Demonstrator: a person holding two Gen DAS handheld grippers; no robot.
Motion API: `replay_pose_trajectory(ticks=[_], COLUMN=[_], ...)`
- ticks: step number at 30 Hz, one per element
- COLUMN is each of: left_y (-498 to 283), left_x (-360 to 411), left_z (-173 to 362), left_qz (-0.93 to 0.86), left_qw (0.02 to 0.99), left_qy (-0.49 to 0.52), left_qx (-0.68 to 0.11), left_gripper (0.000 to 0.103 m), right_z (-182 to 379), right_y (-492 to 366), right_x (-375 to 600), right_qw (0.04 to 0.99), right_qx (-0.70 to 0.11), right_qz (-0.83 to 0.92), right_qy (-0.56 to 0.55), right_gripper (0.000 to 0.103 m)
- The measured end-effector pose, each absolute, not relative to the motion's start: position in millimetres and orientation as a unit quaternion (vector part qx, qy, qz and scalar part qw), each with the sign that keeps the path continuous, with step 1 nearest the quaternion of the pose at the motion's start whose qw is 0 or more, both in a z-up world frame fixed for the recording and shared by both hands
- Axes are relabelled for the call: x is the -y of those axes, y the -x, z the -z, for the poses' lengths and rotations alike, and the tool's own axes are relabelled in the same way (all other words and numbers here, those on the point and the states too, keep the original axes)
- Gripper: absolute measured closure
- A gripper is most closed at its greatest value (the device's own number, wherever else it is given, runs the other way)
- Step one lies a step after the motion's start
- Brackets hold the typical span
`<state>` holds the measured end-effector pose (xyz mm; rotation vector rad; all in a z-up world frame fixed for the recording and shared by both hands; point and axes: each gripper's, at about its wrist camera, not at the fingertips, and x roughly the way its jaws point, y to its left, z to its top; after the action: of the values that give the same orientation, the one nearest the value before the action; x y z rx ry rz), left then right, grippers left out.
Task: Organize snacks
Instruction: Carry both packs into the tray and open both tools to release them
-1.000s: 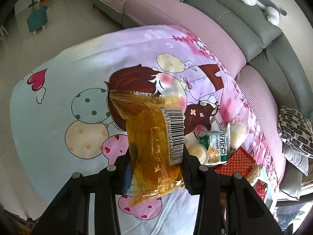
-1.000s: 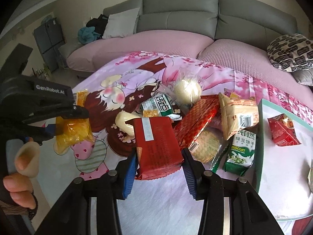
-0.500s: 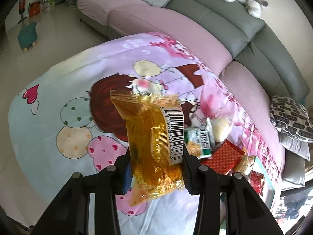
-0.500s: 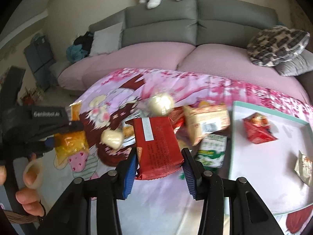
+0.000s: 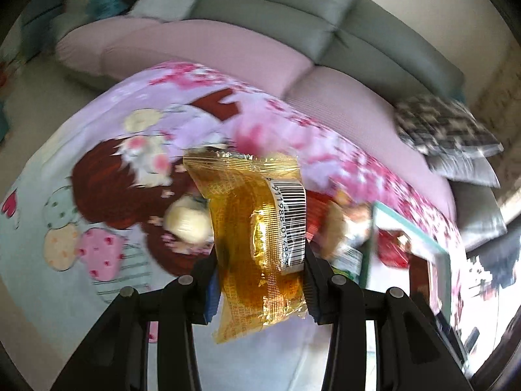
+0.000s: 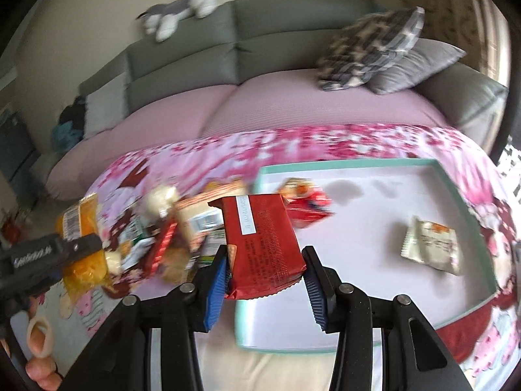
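Note:
My left gripper (image 5: pixel 259 280) is shut on a yellow snack packet (image 5: pixel 257 238) with a barcode, held above the cartoon-print tablecloth (image 5: pixel 97 169). My right gripper (image 6: pixel 265 272) is shut on a red snack packet (image 6: pixel 260 238), hanging over the near left corner of the teal-rimmed white tray (image 6: pixel 462 192). In the right wrist view the left gripper (image 6: pixel 52 257) shows at the left edge with the yellow packet (image 6: pixel 79 244). A red packet (image 6: pixel 309 208) and a pale packet (image 6: pixel 431 244) lie in the tray. A blurred pile of loose snacks (image 6: pixel 172 228) lies left of the tray.
A grey and pink sofa (image 6: pixel 260 97) runs behind the table, with patterned cushions (image 6: pixel 374 52) and a plush toy (image 6: pixel 179 9) on top. A person's fingers (image 6: pixel 39 342) hold the left gripper at the lower left. The tray's edge (image 5: pixel 410 231) shows at the right in the left wrist view.
Both grippers have swung right toward the tray and rolled, each keeping its packet. The tray has slid from the right edge to the middle of the right wrist view.

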<state>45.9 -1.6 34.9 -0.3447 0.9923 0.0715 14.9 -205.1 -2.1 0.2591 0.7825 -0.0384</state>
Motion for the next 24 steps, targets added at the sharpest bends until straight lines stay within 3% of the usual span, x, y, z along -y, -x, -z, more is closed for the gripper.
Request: replay_pose_trajectory(ticks=[24], left_y=[-46], left_x=[141], left_z=[-9], left_qz=[0.138], left_qw=[0.856], left_qy=[0.052], left_qx=[-0.495], left_gripper=[0.06], right_z=[25], right_y=[35], right_x=[353], right_qw=[0.854], right_qx=[-0.411], right_qz=[0.23], right_qy=[-0.22], right_gripper=[0.056])
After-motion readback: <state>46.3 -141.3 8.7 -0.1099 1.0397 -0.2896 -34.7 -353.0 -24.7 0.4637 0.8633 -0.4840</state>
